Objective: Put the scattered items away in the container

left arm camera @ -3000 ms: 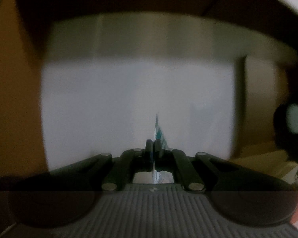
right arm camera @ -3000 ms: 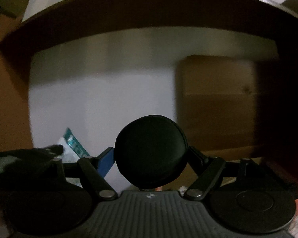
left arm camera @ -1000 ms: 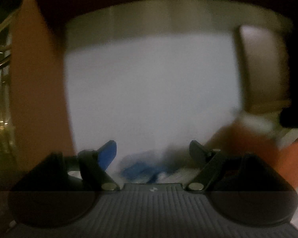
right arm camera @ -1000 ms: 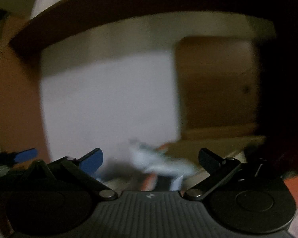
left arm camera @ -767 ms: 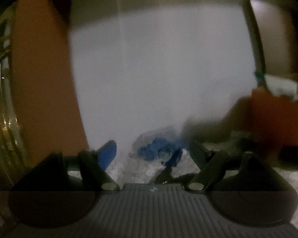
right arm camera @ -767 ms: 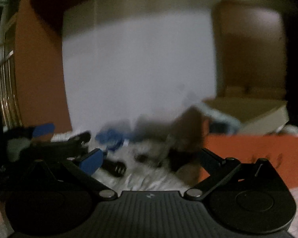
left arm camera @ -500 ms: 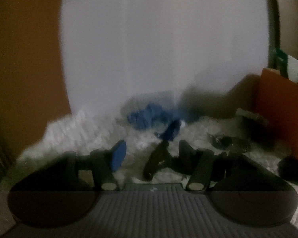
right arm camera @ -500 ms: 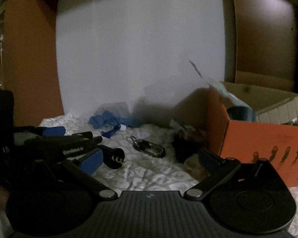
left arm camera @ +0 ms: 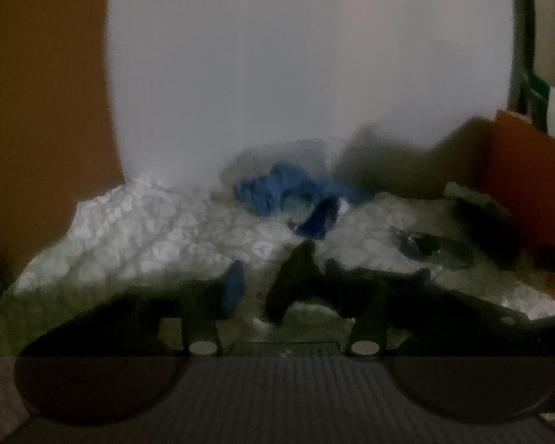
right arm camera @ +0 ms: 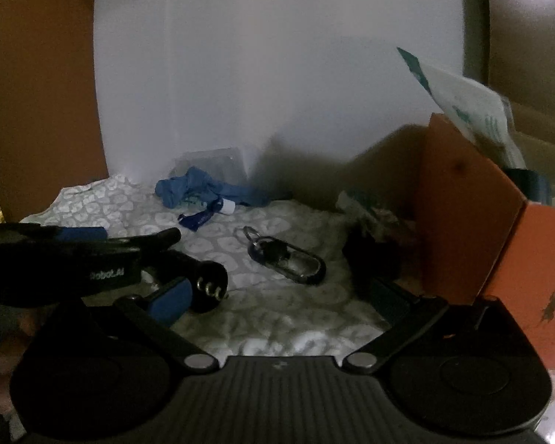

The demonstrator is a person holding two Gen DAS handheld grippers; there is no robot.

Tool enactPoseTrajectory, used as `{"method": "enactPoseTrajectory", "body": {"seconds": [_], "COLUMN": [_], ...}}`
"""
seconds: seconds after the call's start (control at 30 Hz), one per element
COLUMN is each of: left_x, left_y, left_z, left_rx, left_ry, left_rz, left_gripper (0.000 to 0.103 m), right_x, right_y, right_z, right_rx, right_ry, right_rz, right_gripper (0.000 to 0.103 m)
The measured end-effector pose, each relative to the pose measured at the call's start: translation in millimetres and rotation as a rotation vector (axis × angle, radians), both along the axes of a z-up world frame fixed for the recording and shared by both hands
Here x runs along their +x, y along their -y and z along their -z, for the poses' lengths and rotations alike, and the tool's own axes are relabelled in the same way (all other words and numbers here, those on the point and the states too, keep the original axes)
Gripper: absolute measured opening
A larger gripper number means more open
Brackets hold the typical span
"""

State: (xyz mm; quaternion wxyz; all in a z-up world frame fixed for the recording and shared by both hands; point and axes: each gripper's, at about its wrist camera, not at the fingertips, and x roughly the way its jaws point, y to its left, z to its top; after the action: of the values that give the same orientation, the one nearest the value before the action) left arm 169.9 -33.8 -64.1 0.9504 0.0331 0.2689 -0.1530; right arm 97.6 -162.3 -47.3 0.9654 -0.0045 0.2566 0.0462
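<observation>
I find the orange box [right arm camera: 473, 222] already holding a packet [right arm camera: 466, 111]. Left of it on the bed [right arm camera: 277, 318] remain a keyring [right arm camera: 285, 257], blue cloth [right arm camera: 196, 185] and black cylinder [right arm camera: 199, 281], which my left gripper [left arm camera: 281, 288] has been closing around; contact unclear. My right gripper [right arm camera: 277, 296] stands open, empty.

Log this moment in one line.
left gripper: jaws just been closing around black cylinder, gap remains | right gripper: open, empty | key ring, blue cloth: loose on bedspread | orange box: at right
</observation>
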Motion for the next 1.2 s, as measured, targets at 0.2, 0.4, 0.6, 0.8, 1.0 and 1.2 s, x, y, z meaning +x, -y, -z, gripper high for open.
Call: {"method": "enactPoseTrajectory", "body": {"seconds": [0.2, 0.4, 0.6, 0.8, 1.0, 1.2], "left_x": [10, 8, 8, 11, 14, 12], "left_y": [-9, -10, -10, -11, -11, -8], "left_z": [4, 6, 8, 10, 11, 11], "left_rx": [-0.045, -0.045, -0.032, -0.031, -0.026, -0.01], "left_ry": [-0.031, -0.031, -0.029, -0.045, -0.056, -0.049], "left_rz": [0.003, 0.008, 0.002, -0.009, -0.017, -0.031], "left_gripper": [0.026, 0.026, 0.025, 0.025, 0.025, 0.024], "right_x": [-7, -9, 12, 27, 63, 66], "right_y": [-6, -14, -32, -38, -23, -19], "right_z": [-6, -15, -6, 2, 11, 17], "right_rx": [-0.052, -0.115, -0.248, -0.288, -0.196, -0.138], "right_ry": [0.044, 0.116, 0.078, 0.05, -0.047, -0.093], "right_rz": [-0.016, -0.004, 0.045, -0.007, -0.001, -0.009], "right_gripper": [0.103, 0.102, 0.09, 0.061, 0.059, 0.057]}}
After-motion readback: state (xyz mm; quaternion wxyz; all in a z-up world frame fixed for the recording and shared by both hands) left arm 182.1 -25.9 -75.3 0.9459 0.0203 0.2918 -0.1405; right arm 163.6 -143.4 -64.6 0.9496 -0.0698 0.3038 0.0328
